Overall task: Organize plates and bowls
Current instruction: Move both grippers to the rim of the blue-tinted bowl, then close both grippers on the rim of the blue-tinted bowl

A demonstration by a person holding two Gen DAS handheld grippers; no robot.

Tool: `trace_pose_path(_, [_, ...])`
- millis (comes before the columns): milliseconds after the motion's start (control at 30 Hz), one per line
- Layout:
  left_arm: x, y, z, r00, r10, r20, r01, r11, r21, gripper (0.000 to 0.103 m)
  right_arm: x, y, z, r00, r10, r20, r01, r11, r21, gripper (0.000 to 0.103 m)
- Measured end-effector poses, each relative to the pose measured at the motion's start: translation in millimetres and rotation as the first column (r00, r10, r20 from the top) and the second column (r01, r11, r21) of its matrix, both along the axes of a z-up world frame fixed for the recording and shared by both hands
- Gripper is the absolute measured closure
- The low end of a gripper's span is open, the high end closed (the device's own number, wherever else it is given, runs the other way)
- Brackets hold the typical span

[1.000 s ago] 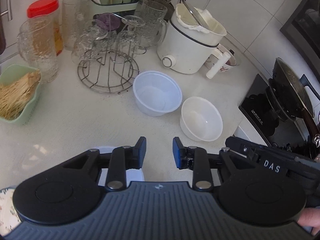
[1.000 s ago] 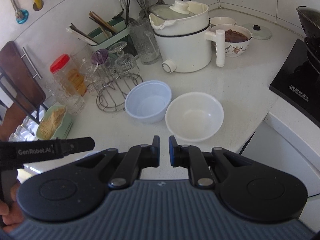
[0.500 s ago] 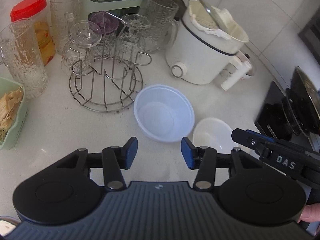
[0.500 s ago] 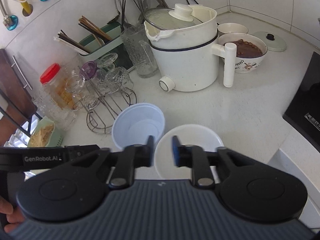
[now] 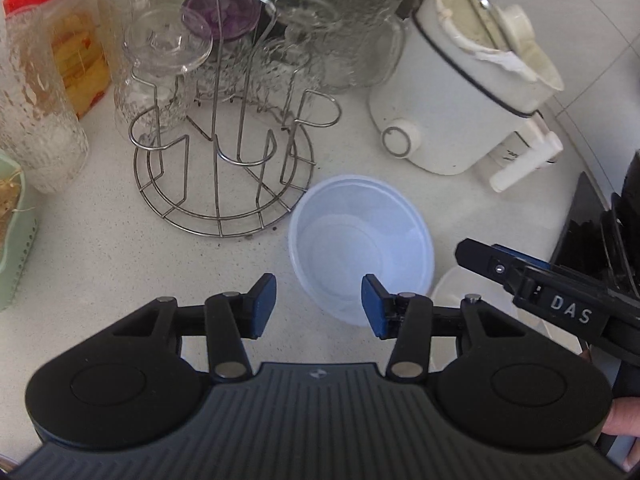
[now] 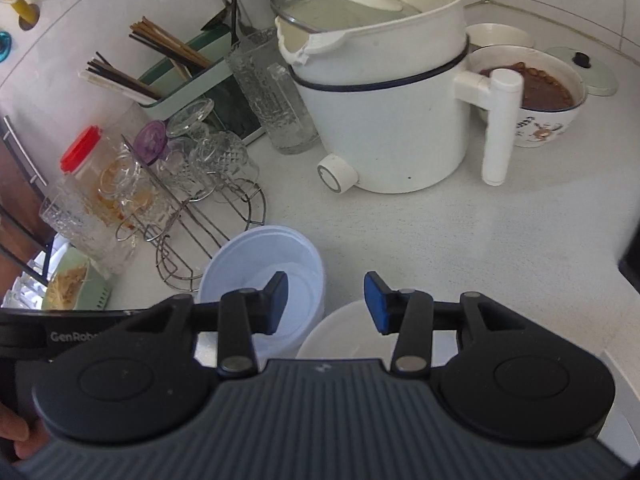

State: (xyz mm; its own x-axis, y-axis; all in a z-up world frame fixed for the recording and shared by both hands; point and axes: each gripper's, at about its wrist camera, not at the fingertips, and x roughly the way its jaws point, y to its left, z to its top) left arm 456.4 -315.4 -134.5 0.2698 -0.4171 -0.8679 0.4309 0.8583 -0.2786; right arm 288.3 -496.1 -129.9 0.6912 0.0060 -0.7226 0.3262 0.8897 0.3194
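Both my jaws had come closer to the two bowls and had just been opening, with nothing between them. My left jaws [image 5: 319, 306] stood apart over the near rim of the blue bowl [image 5: 362, 248] on the desk [image 5: 100, 248]. My right jaws [image 6: 326, 304] stood apart over the white bowl [image 6: 344, 332], just right of the blue one. Neither touched anything.

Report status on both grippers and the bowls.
Left gripper and right gripper open, empty, jaws just opened. Blue bowl beside white bowl, both untouched. Glass rack close by.
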Motion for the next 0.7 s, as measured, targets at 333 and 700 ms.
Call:
trace_pose_path(333, [13.5,-5.1,-19.0,0.999,0.017,-0.028,-0.016,0.999,0.028,0.067,29.2,3.7,-20.4,0.997,0.056,-0.058,-0.057,0.998,-0.024,0.069])
trace_pose_path(700, [16.2,-4.6,-8.8,1.000,0.006,-0.003,-0.006,1.000,0.028,0.072,34.2,13.5,-17.0,0.996,0.080,-0.043,-0.080,0.997,-0.003,0.080])
